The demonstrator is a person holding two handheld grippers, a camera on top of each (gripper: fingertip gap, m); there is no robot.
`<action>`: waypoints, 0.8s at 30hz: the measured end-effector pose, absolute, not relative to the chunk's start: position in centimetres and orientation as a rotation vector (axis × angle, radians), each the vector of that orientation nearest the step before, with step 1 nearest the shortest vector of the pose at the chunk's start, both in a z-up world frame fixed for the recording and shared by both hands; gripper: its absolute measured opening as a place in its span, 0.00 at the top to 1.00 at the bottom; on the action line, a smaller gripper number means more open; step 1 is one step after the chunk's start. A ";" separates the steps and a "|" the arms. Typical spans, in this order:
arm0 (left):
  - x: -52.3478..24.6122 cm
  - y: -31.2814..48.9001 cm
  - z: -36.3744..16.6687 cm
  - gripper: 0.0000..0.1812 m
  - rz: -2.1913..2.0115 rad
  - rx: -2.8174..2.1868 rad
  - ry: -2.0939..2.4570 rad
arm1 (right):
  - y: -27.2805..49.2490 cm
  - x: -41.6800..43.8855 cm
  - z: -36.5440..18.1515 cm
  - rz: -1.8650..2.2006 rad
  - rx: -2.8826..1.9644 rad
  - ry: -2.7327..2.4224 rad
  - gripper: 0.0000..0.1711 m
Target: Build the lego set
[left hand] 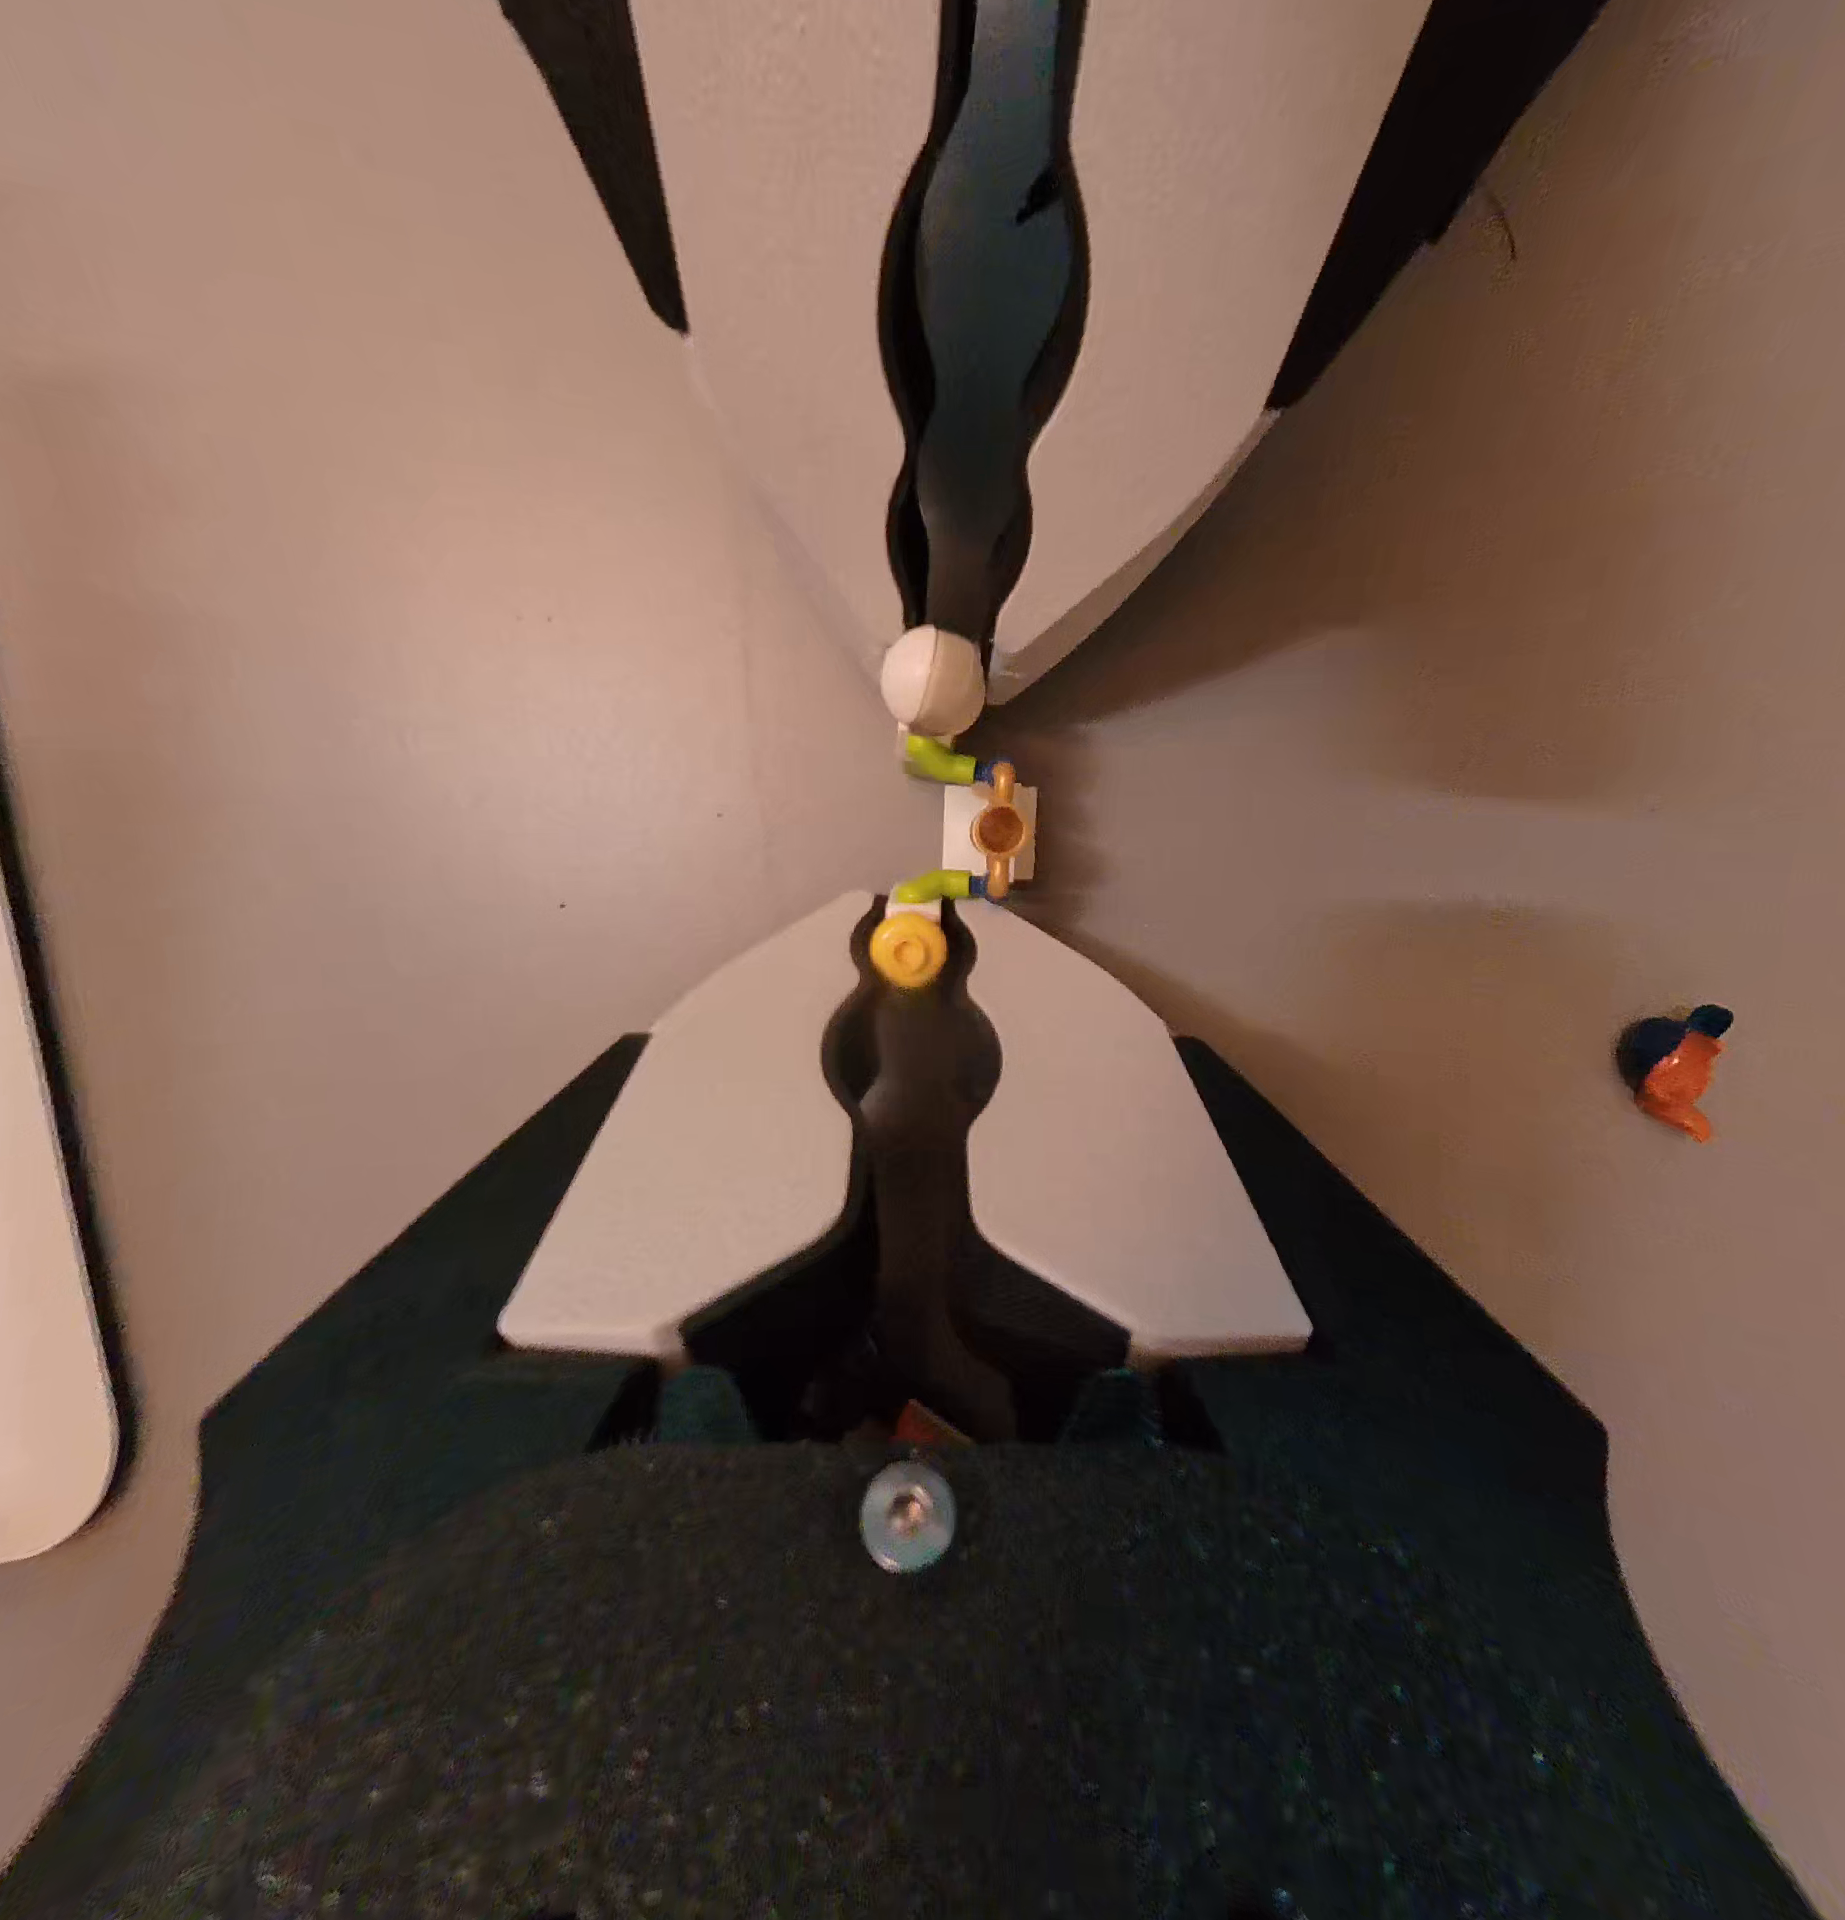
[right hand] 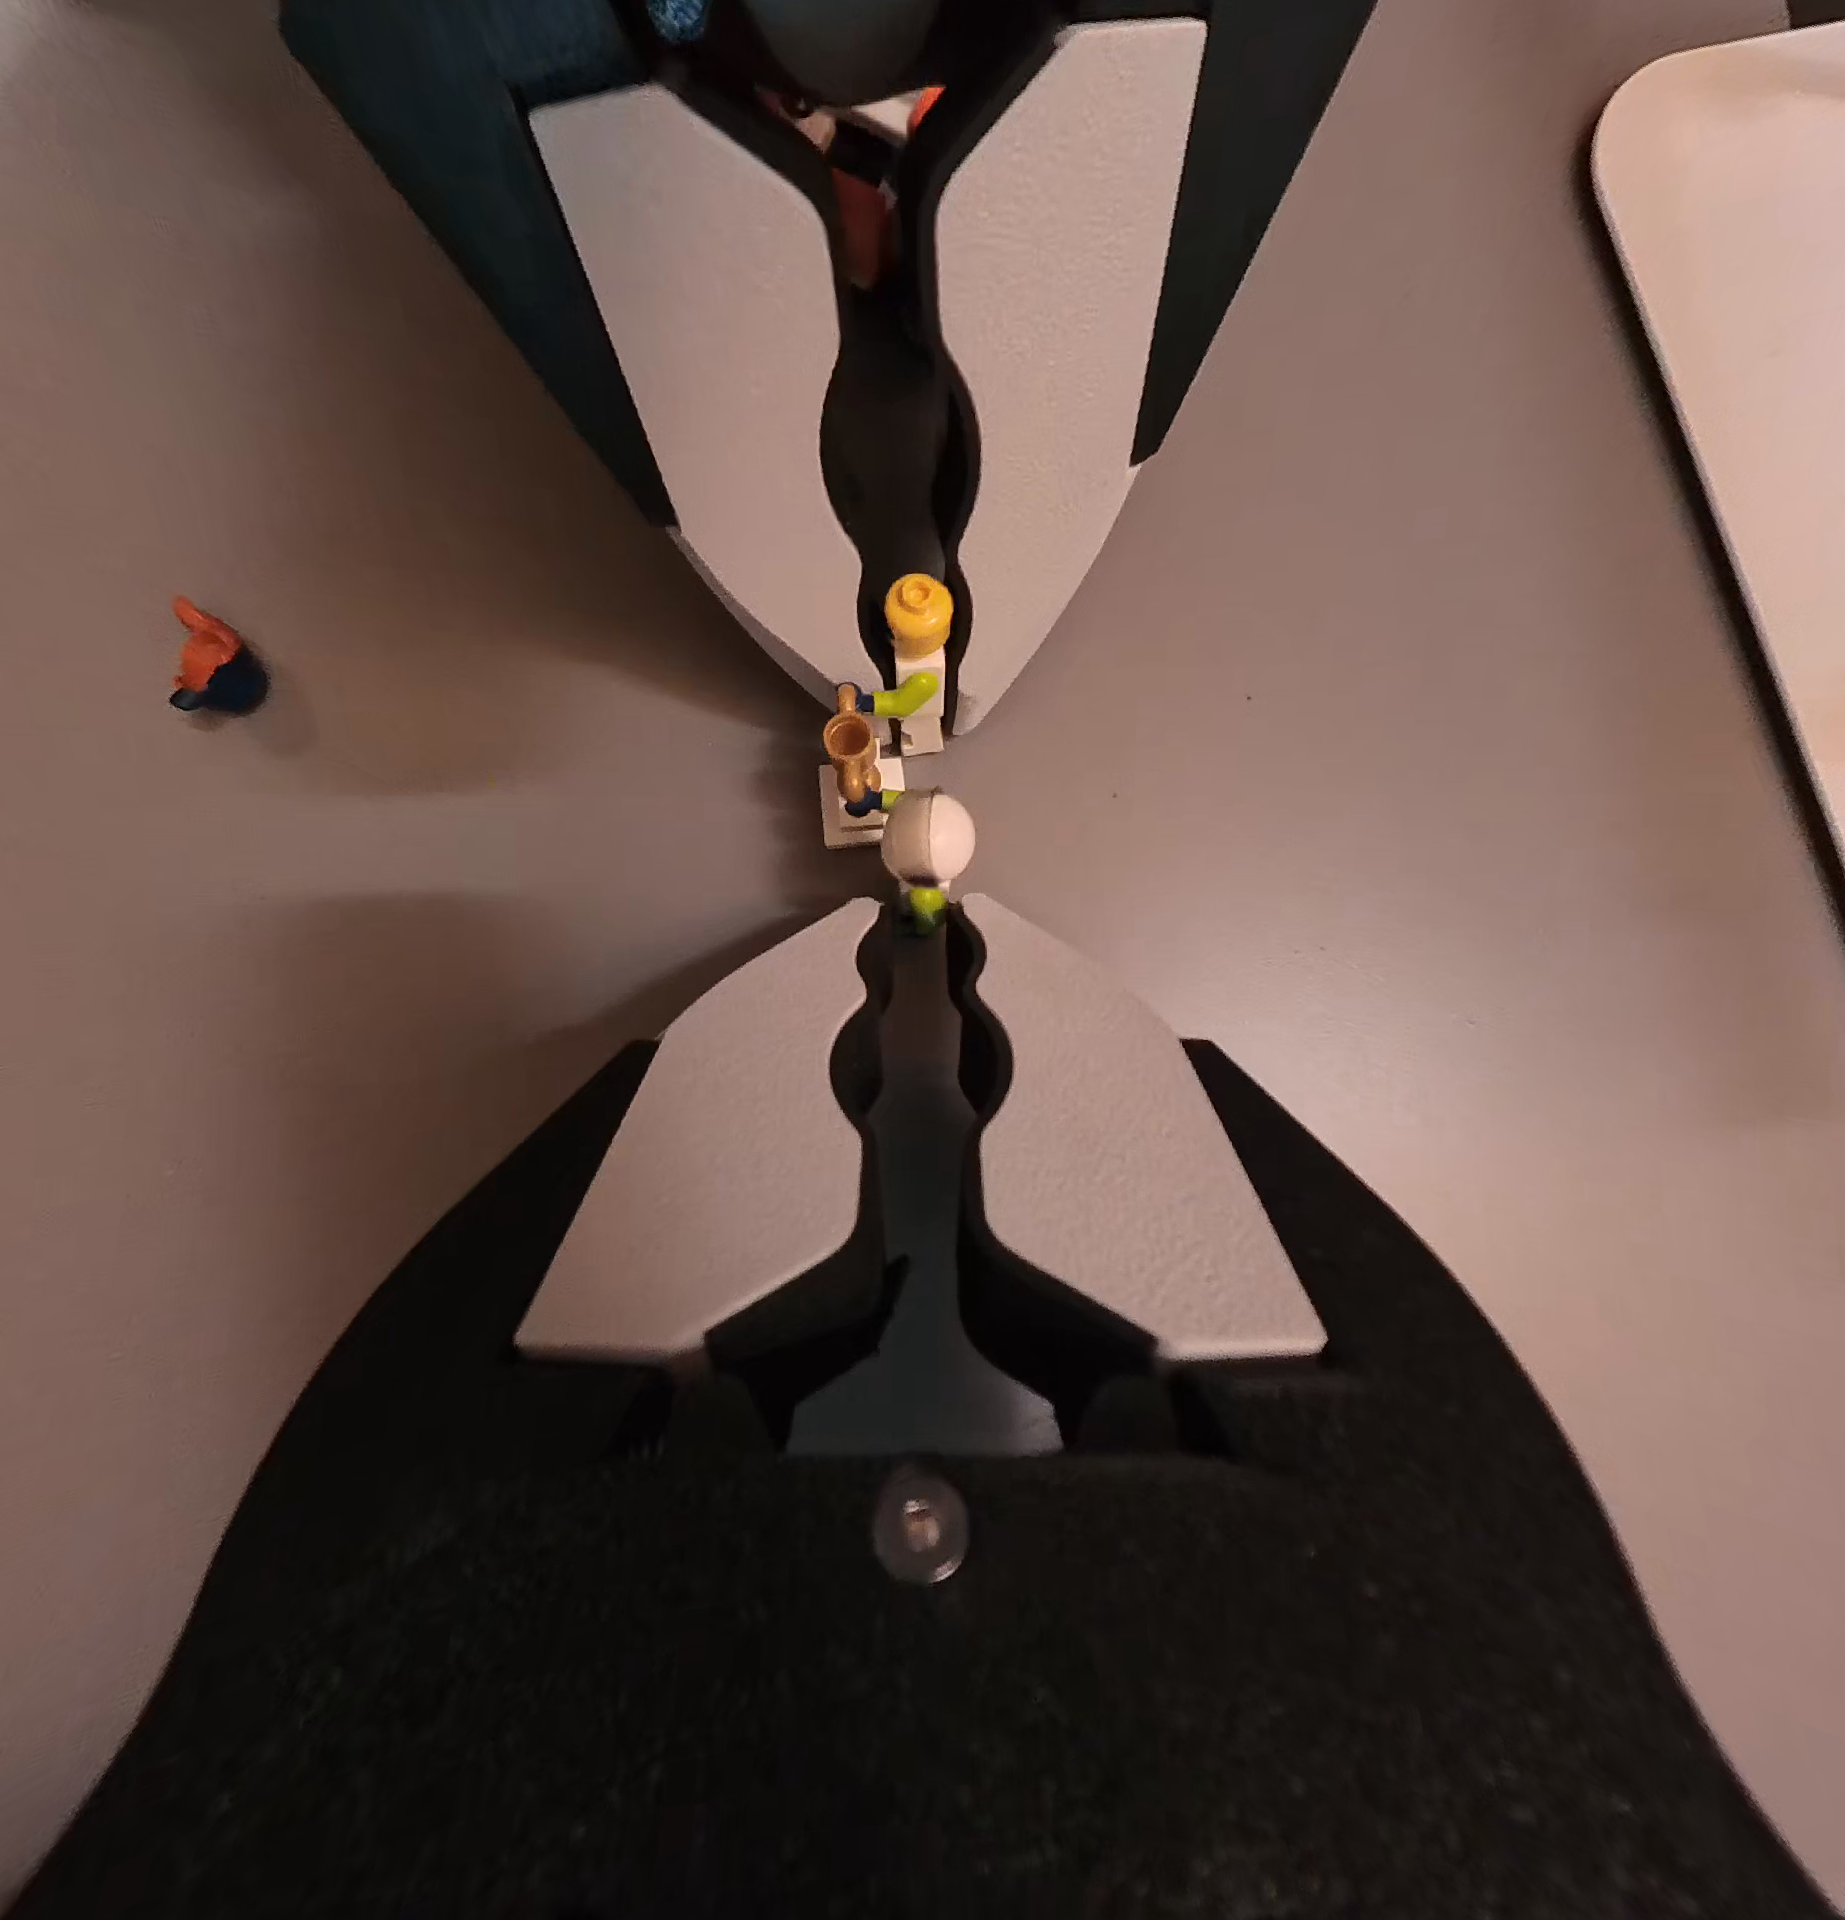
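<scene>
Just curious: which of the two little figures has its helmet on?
The figure with the white helmet, held by the right tool; the other figure shows a bare yellow head.

Grippers nose to nose over two minifigures — no gap between. Table open either side; hair piece and tray near.

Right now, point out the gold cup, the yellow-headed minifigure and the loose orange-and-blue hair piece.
gold cup [left hand: 999,826]: left wrist view, on its open bowl.
yellow-headed minifigure [right hand: 918,608]: right wrist view, on top of its head.
orange-and-blue hair piece [left hand: 1676,1070]: left wrist view, on its middle.
</scene>
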State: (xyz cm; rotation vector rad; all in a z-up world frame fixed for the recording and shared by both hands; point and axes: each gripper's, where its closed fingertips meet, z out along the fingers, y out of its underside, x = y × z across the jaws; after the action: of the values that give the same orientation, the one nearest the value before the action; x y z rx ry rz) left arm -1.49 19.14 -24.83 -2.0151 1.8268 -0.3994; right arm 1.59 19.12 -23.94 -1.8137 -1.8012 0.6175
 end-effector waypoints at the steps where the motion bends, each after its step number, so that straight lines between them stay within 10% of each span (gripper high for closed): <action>1: -1.5 19.1 -24.8 0.95 -0.408 -2.015 1.827 | 19.1 1.6 -24.0 0.621 -1.811 -1.799 0.95; 24: -1.5 18.6 -24.9 0.93 -0.384 -2.069 1.818 | 19.2 1.7 -23.9 0.629 -1.811 -1.754 0.92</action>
State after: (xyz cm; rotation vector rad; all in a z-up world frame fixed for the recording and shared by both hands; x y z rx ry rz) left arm -1.53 18.63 -24.87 -2.0689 1.8180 -0.3839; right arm 1.71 19.24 -23.92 -1.8114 -1.7536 0.6292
